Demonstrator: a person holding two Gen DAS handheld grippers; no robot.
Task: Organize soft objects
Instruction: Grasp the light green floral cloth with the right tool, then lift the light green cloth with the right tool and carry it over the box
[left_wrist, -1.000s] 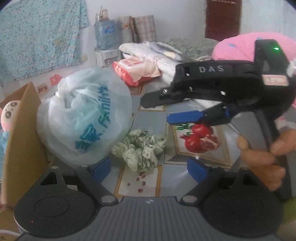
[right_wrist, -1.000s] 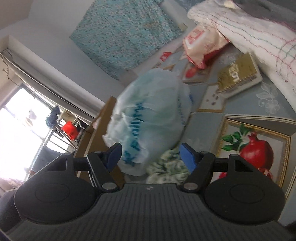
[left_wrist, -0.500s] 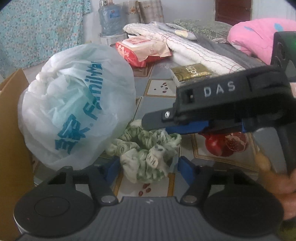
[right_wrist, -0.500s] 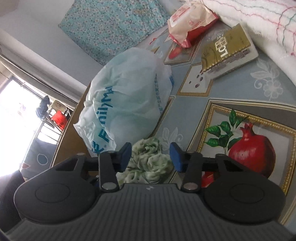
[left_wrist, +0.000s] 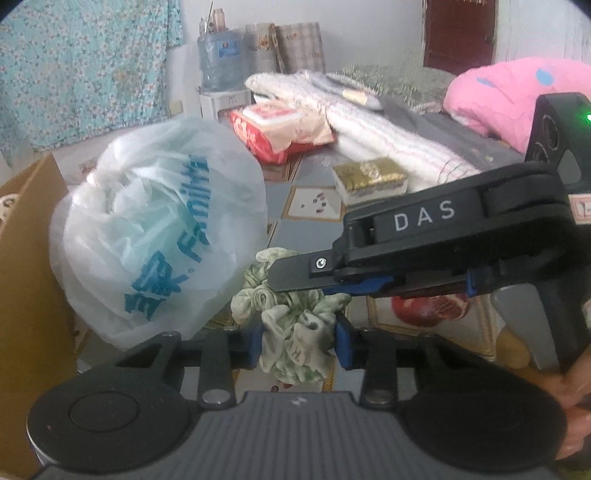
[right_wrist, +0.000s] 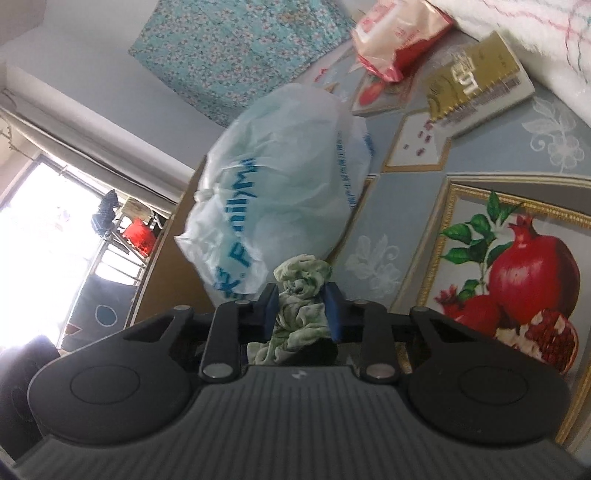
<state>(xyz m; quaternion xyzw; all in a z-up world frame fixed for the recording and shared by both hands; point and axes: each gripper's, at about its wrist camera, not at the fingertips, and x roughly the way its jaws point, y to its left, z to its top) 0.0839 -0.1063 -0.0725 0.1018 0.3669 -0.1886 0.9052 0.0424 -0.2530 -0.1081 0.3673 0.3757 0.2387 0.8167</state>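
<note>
Two tongs on one thing: the left gripper (left_wrist: 299, 345) and the right gripper (right_wrist: 301, 312) have both just been closing, and each now sits narrow w/ its blue pads pressed into the same crumpled pale-green frilly fabric bundle (left_wrist: 291, 332). In the left wrist view the cloth bulges out between and below the pads; in the right wrist view a fold of it (right_wrist: 301, 314) is pinched between the pads w/ more hanging under the body. The right gripper's black body (left_wrist: 424, 236) crosses the left view just above the bundle, so the 2 grips are close together on it.

Bundle lies on the blue floral mat w/ pomegranate pictures (right_wrist: 406, 206), touching the big white plastic bag w/ blue lettering (left_wrist: 159, 229), which is knotted shut and leans at the brown cardboard box wall (left_wrist: 26, 258). Farther off, well apart: gold flat box (left_wrist: 369, 177), red-and-white soft pack (left_wrist: 277, 129), white folded blanket (left_wrist: 369, 122), pink plush cushion (left_wrist: 517, 92).

Step in hand, I'd say: two-handed grasp of the green cloth, prob. to lift or spread it. Next move calls for raising both hands together, keeping pinch firm, drawing it clear of the bag w/o dragging the bag. Where it should go can't tell; the box is a guess.
</note>
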